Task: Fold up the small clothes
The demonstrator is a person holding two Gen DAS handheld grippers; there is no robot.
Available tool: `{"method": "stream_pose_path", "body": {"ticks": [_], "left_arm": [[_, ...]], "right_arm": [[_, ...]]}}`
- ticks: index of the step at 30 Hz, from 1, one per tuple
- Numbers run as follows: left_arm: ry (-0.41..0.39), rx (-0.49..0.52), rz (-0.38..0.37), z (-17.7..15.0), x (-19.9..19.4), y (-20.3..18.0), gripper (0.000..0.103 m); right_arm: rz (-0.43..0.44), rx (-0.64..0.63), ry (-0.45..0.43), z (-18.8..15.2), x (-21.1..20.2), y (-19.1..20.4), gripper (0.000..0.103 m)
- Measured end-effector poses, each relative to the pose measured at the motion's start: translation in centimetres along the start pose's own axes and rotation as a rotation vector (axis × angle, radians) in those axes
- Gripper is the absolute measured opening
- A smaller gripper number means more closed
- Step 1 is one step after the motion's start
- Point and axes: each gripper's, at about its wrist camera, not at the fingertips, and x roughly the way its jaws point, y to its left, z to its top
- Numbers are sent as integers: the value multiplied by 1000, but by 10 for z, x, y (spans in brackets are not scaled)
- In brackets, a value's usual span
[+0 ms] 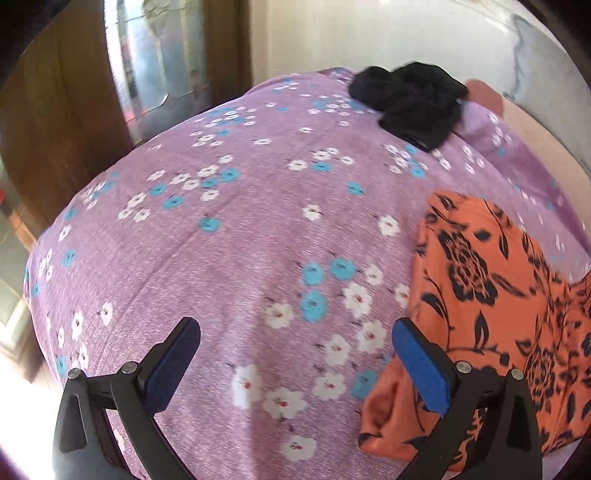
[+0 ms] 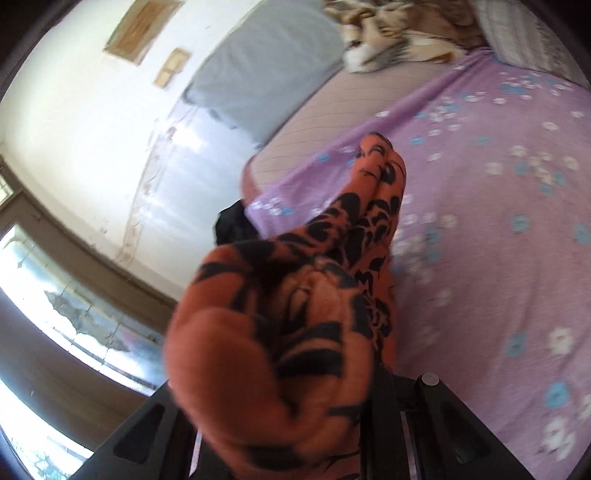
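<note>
An orange garment with a black flower print (image 1: 491, 302) lies on the purple flowered bedsheet (image 1: 236, 236) at the right of the left wrist view. My left gripper (image 1: 295, 332) is open and empty just above the sheet, its right finger (image 1: 421, 365) over the garment's left edge. In the right wrist view my right gripper (image 2: 317, 369) is shut on a bunched part of the orange garment (image 2: 295, 317), which is lifted off the bed and hides the fingers. A black garment (image 1: 413, 99) lies crumpled at the far edge of the bed.
The bed's left edge drops off to a wooden door and floor (image 1: 66, 110). A grey pillow (image 2: 266, 70), a patterned blanket (image 2: 399, 33) and a bare strip of mattress (image 2: 332, 107) lie at the head of the bed. A wall runs behind.
</note>
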Motion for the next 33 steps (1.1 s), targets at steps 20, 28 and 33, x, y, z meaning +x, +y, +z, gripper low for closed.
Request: {"method": "stream_pose_path", "body": {"ticks": [20, 28, 33], "left_arm": [[-51, -141, 2, 23, -8, 44, 103], [-259, -95, -160, 23, -52, 16, 103], [-199, 101, -201, 6, -43, -36, 103]], "right_arm": [[290, -190, 453, -147, 78, 62, 79], [246, -198, 336, -120, 33, 39, 66], [116, -99, 385, -104, 67, -2, 35]]}}
